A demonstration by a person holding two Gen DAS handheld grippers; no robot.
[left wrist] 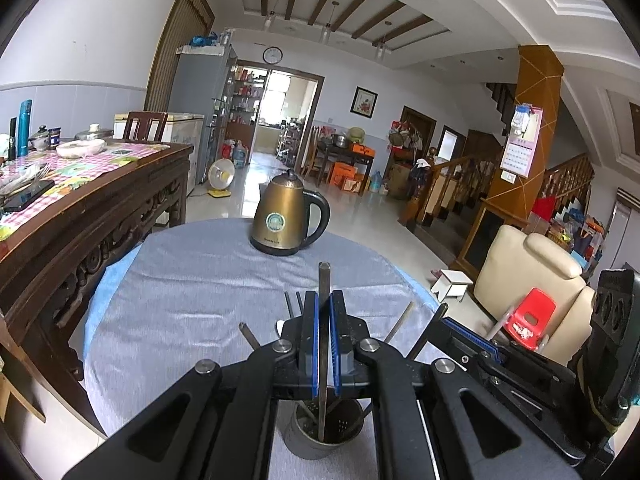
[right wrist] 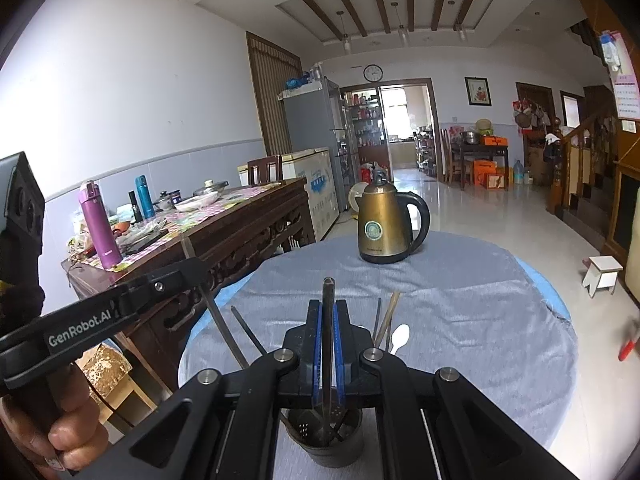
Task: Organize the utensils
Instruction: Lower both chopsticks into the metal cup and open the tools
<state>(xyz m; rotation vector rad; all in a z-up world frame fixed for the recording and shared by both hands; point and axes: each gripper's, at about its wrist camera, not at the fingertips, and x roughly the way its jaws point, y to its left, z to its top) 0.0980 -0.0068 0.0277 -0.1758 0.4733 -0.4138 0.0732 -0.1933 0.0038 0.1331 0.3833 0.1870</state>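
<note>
**Two grippers, each pinching a chopstick above the utensil cup**

Left wrist view: the left gripper (left wrist: 323,320) has its blue-padded fingers (left wrist: 311,344) pressed almost together on a dark chopstick (left wrist: 323,300). The stick stands nearly upright between the pads, its squared top rising above the fingertips and its lower end reaching down into the metal cup (left wrist: 325,436) directly below the gripper. The cup stands on the grey cloth (left wrist: 180,300) of the round table, at the near edge, and other sticks lean out of it to either side. A brass-coloured kettle (left wrist: 286,218) with a black handle stands on the far side of the same cloth, well apart from the cup. The right gripper (left wrist: 472,336) appears at the right edge, seen from the side.

Right wrist view: the right gripper (right wrist: 329,320) likewise pinches a second chopstick (right wrist: 329,304) between closed blue pads (right wrist: 317,344); this stick too is close to upright, with its lower end inside the cup (right wrist: 326,436). A white spoon (right wrist: 400,338) and several thin sticks stand in the cup just right of the gripper. At the left edge, a hand (right wrist: 60,420) grips the handle of the left gripper (right wrist: 192,270), which holds its stick at a slant. Beyond, a wooden sideboard (right wrist: 240,232) carries a purple flask (right wrist: 98,228) and dishes.
</note>
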